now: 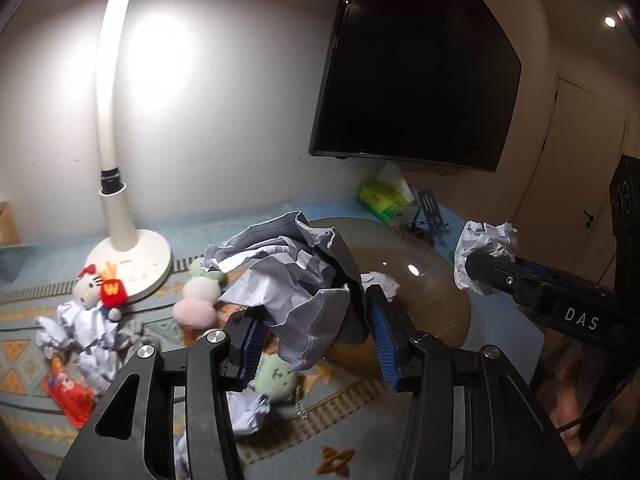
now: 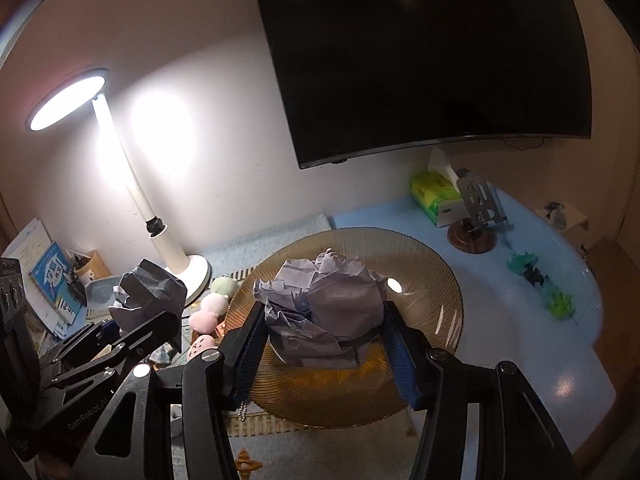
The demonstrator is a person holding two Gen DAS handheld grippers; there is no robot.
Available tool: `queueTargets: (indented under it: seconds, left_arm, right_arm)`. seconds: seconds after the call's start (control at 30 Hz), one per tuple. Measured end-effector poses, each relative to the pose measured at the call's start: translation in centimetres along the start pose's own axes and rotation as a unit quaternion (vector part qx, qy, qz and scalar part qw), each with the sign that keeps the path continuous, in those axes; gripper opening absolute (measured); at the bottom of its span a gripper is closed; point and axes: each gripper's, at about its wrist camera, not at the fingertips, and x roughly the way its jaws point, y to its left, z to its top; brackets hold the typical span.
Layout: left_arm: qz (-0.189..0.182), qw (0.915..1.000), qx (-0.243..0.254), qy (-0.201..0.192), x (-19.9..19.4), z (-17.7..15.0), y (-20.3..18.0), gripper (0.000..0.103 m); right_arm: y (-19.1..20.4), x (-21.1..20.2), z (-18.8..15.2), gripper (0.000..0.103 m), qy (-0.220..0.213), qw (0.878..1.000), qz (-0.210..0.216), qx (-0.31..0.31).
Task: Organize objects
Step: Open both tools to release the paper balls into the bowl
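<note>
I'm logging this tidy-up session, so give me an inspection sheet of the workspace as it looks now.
Surface: patterned mat beside a bare blue tabletop.
Job's things: amber glass plate, one paper scrap lying on it; each gripper holds a crumpled paper ball; more paper lies on the mat.
Clutter: kitty plush, pink plush, green plush, red packet, tissue box, phone stand, books.
Grippers: left gripper shut on paper ball; right gripper shut on paper ball above the plate.
Cables: nothing seen.
Surroundings: lit desk lamp, dark wall screen, door.
</note>
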Motion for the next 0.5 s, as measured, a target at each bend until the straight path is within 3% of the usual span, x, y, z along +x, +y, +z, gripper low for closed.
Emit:
queueTargets:
  seconds: [0.07, 0.1, 0.17, 0.2, 0.33, 0.5]
  left_arm:
    - [0.0, 1.0, 0.006, 0.003, 1.6, 0.2, -0.8, 0.045]
    - [0.0, 0.9999, 0.01, 0.008, 2.4, 0.3, -1.2, 0.045]
    - [0.003, 0.9998, 0.014, 0.014, 3.7, 0.0, -1.7, 0.045]
    - [0.003, 0.9998, 0.013, 0.017, 4.3, -0.2, -1.9, 0.046]
    - [0.022, 0.9986, 0.011, 0.047, 6.8, -0.8, -2.2, 0.069]
    - [0.007, 0.9986, 0.001, 0.052, 4.9, -1.5, -1.4, 0.069]
  right_arm:
    - [-0.7, 1.2, 0.0, 0.057, 0.011, 1.0, -0.011, 0.004]
    - [-1.0, 1.8, -0.1, 0.069, 0.015, 1.0, -0.019, 0.008]
    - [-1.5, 2.8, -0.4, 0.082, 0.016, 0.999, -0.03, 0.01]
    - [-1.7, 3.3, -0.6, 0.081, 0.017, 0.999, -0.035, 0.011]
    - [-3.1, 3.6, -1.1, 0.082, 0.021, 0.998, -0.044, 0.03]
    - [-1.9, 1.5, -1.9, 0.082, 0.011, 1.0, -0.018, 0.016]
